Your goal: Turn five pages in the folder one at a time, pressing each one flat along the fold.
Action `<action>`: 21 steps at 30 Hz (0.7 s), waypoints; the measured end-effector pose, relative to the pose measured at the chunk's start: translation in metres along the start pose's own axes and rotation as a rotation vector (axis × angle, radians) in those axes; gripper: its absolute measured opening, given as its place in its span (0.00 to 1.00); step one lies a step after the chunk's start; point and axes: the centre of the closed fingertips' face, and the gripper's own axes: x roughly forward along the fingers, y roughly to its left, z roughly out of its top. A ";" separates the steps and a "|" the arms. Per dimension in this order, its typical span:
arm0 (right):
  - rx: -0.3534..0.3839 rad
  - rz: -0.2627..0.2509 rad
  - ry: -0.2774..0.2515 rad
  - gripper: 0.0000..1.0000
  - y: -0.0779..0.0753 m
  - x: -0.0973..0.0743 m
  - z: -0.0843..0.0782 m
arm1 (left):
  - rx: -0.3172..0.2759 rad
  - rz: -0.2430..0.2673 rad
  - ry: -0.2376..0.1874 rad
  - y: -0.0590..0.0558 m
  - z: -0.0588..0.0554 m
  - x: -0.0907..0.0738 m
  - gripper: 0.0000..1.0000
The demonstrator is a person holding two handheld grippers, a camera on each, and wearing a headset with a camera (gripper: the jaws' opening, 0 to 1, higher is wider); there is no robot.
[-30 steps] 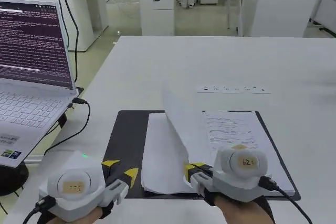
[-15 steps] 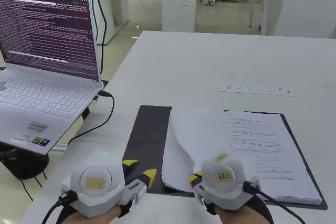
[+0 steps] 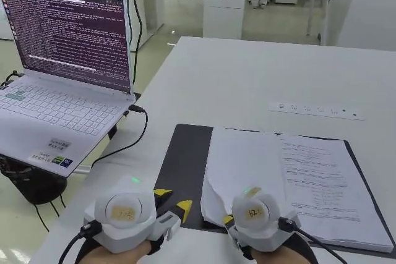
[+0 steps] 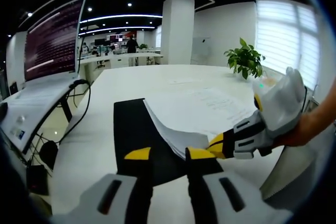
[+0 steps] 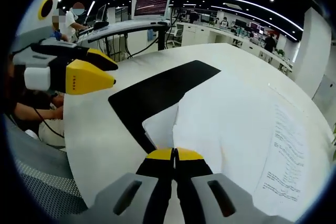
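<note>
Fingers (image 5: 160,156) of right gripper (image 5: 175,155) pinch a page (image 5: 210,103); left gripper (image 4: 169,154) gapes.
Page nearly down on folder (image 3: 182,165); fold unpressed, count turned unclear.

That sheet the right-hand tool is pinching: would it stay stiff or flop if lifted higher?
Probably floppy: the page bows in a curve from where the right gripper pinches its edge. Likely very light, being thin paper. It may crease if tugged, since its far side seems held in the folder.
</note>
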 end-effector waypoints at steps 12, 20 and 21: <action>0.033 0.041 -0.018 0.04 0.007 0.001 0.001 | 0.019 -0.022 0.026 -0.009 -0.005 0.009 0.22; 0.088 0.088 -0.085 0.06 0.016 -0.009 0.008 | 0.047 -0.056 0.048 -0.021 -0.007 0.024 0.22; 0.094 0.093 -0.091 0.07 0.017 -0.011 0.009 | 0.055 -0.065 0.051 -0.024 -0.006 0.027 0.22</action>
